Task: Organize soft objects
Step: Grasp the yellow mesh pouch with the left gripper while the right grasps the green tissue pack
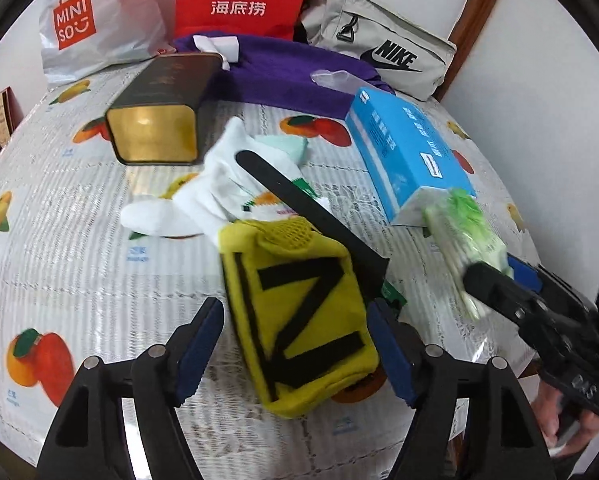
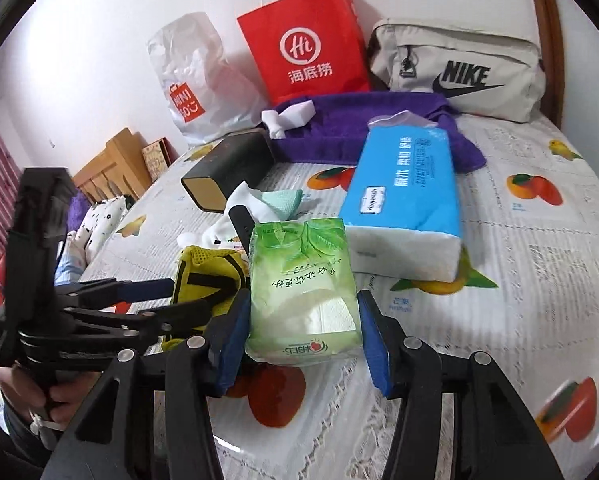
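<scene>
The left tongs [image 1: 299, 344] point steeply down with their blue pads spread wide on either side of one yellow pouch [image 1: 299, 320] with black straps; the left pad stands clear of it, while on the right I cannot tell whether pad and pouch touch. The pouch lies on the fruit-print tablecloth [image 1: 79, 280] covering the desk. The right tongs [image 2: 303, 336] slant down and pinch one green tissue pack [image 2: 303, 288] between their blue pads, the pack tilted and raised off the cloth; from the left camera the same pack looks blurred at the tip of the right tongs, next to the blue pack. A hand [image 2: 59, 396] grips the left tool's handle at the lower left of the right camera's view, and another hand [image 1: 567, 420] shows at the lower right of the left view. Just beyond the pouch one black strap [image 1: 311, 216] runs across a heap of white socks [image 1: 219, 188], with one mint-green cloth [image 1: 291, 146] beside them. To the right lies one blue tissue pack [image 2: 407, 196], to the left one dark tin [image 1: 159, 120] on its side. Farther back one purple towel [image 2: 339, 128] stretches across, a white rag [image 2: 291, 116] on it. At the wall stand one white plastic bag [image 2: 191, 80], one red paper bag [image 2: 307, 52] and one grey Nike bag [image 2: 459, 68].
</scene>
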The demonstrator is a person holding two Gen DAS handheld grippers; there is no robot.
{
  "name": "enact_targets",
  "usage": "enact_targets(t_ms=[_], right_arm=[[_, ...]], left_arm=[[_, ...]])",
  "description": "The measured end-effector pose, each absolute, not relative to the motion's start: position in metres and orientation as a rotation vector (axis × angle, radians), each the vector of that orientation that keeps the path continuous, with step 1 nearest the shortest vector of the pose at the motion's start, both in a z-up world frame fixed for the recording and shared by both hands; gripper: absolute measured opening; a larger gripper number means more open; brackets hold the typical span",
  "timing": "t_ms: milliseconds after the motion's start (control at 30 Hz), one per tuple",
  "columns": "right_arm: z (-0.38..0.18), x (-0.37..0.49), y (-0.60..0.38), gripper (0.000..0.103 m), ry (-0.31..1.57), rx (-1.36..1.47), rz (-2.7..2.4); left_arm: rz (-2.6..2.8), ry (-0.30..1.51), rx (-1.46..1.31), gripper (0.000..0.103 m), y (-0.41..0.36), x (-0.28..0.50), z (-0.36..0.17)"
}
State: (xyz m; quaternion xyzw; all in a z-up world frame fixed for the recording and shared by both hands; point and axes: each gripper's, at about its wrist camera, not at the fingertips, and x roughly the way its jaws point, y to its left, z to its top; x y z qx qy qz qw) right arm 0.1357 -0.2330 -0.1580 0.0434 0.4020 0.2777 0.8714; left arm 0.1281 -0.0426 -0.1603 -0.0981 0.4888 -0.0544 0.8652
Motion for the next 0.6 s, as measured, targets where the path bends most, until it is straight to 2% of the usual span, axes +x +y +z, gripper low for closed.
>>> enact_targets(t_ms=[100,433,600], right_arm=[[-0.16,0.13,-0.245,0.052,0.843,0.088,0.554],[-0.18,0.121,-0.281,0.052,0.886,0.138,0.482],[-0.182,0.121,-0.281,0.052,0.886,0.139,0.488]], left_arm=[[-0.087,1.029,-0.174,0.077,-0.053,0.131,-0.164],[-0.004,1.054,-0.087,0.079,-0.075,0.143,-0.18],[-0.032,1.032,-0.105,0.065,-0.064,0.137,-0.174]])
